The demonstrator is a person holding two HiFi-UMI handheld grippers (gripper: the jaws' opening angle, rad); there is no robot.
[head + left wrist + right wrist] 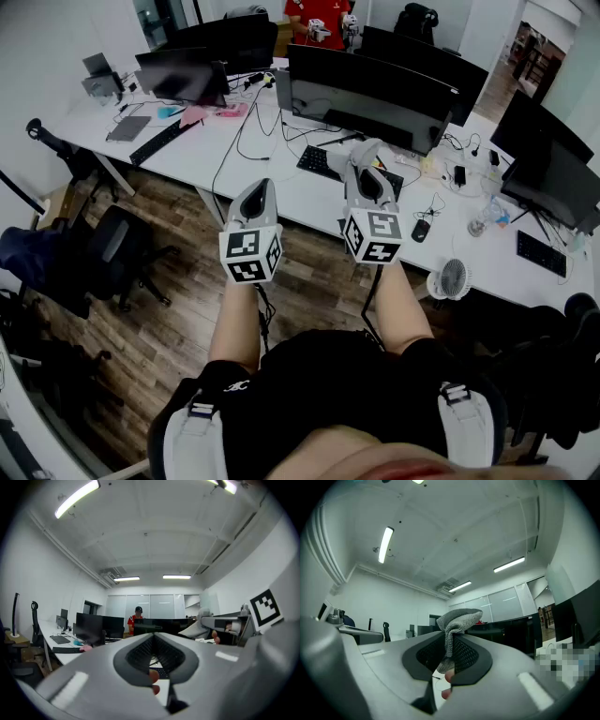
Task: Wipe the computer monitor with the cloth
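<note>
A wide curved black monitor (375, 89) stands on the white desk (281, 178) in front of me. My right gripper (362, 161) is held up over the desk's near edge, short of the monitor, and is shut on a grey knitted cloth (457, 619). The cloth bunches above the jaws and hangs down between the dark pads (464, 656). The monitor (508, 630) appears dark behind it. My left gripper (255, 194) hovers to the left, over the floor before the desk. In the left gripper view its jaws (153, 637) are shut with nothing in them.
A keyboard (323, 161), a mouse (420, 230), cables and a small white fan (452, 277) lie on the desk. More monitors (553, 164) stand right and far left. Office chairs (117, 253) stand on the wood floor at left. A person in red (314, 14) stands behind the desks.
</note>
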